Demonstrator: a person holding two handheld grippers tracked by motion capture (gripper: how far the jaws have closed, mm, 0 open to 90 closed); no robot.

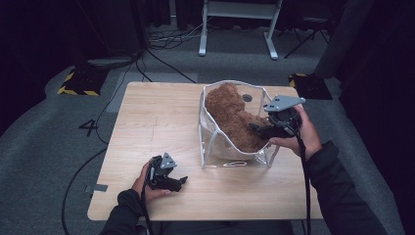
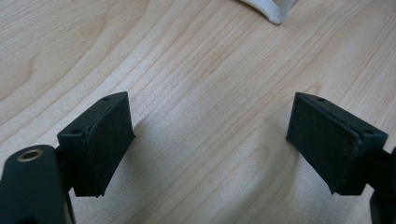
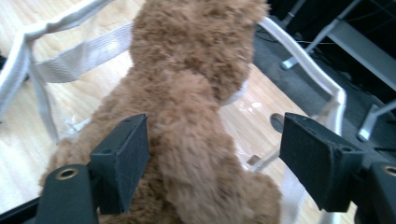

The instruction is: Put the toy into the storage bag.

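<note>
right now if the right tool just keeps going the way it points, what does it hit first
Most likely the brown plush toy: it sits between the open jaws of the right tool, inside the clear bag.

A light wooden table [image 1: 156, 127] fills the middle of the high view, standing on grey carpet [image 1: 44, 142]. Right of its centre sits a clear, white-edged plastic bag [image 1: 211, 147], holding a brown plush bear [image 1: 230, 117].

I see my left gripper [image 2: 210, 140] with its two black padded jaws spread wide over the bare light wooden table [image 2: 196, 70], gripping nothing. A white fabric edge [image 2: 268, 11] pokes in at the top.
</note>
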